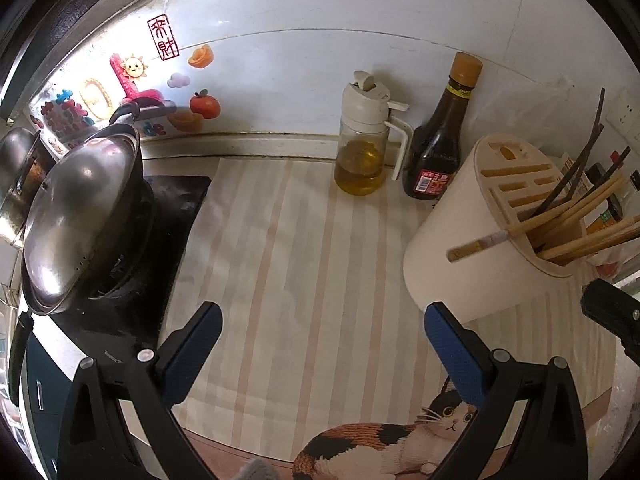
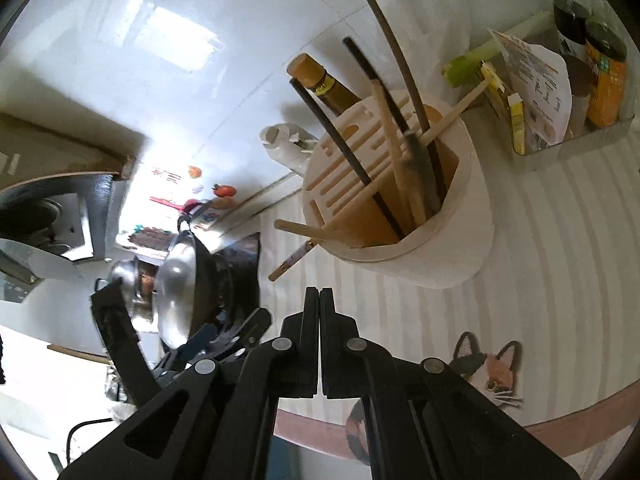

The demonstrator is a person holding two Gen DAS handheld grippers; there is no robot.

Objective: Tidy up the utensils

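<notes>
A lidded wok (image 1: 84,216) sat on the stove at the left. Far across the striped cat mat (image 1: 280,280), an oil dispenser (image 1: 366,140) stood just beside a dark sauce bottle (image 1: 440,140).

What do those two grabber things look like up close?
Both are black plastic with two long flat fingers and round silver pivot pins. The left gripper has textured blue pads inside its fingers. On the right gripper no pads show. No cables or sleeves show.
</notes>
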